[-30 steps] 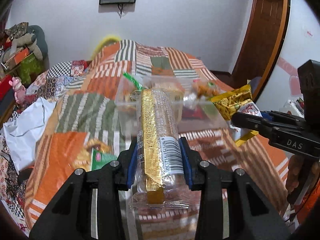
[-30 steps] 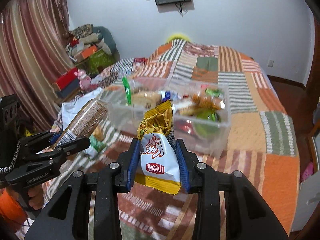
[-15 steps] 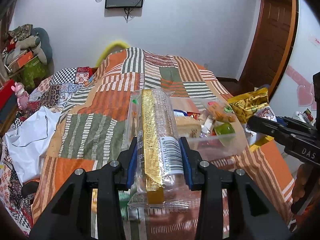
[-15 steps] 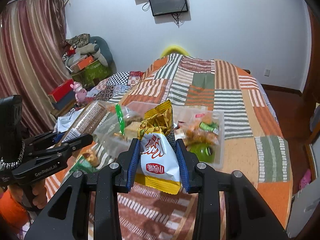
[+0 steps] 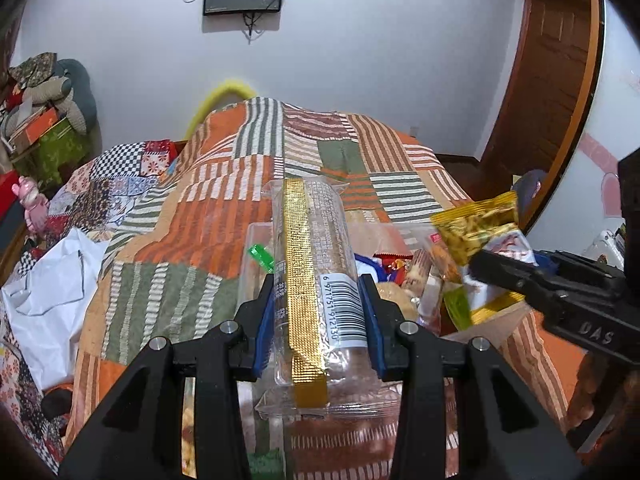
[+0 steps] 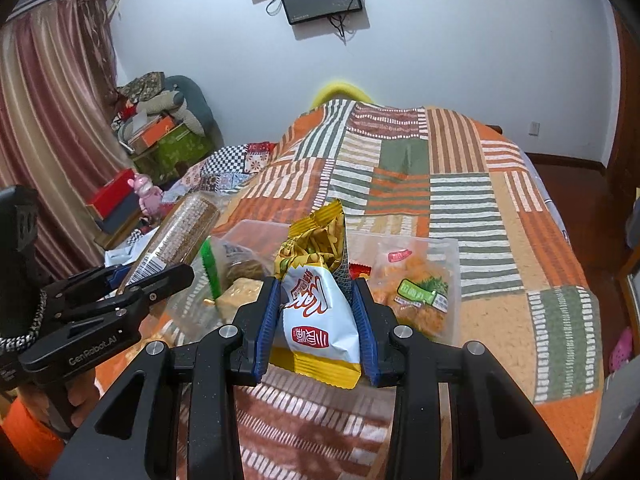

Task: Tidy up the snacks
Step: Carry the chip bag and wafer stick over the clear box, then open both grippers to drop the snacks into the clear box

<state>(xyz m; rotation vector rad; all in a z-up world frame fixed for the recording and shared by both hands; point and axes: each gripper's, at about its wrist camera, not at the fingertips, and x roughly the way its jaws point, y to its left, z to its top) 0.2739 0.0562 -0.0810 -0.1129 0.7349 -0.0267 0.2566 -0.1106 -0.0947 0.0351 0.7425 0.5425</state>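
Observation:
My left gripper is shut on a long clear biscuit pack with a gold strip and a barcode. It holds the pack above the near edge of a clear plastic box full of snacks on the bed. My right gripper is shut on a white and yellow snack bag and holds it over the same box. The right gripper and its bag show at the right of the left wrist view. The left gripper with the biscuit pack shows at the left of the right wrist view.
The box holds an orange snack bag, a green stick and several small packets. It sits on a striped patchwork quilt. A white bag lies at the bed's left. Boxes and a pink toy stand by the curtain.
Both grippers have moved forward and up with their snacks, so the box now sits closer under them. Their grips have not changed.

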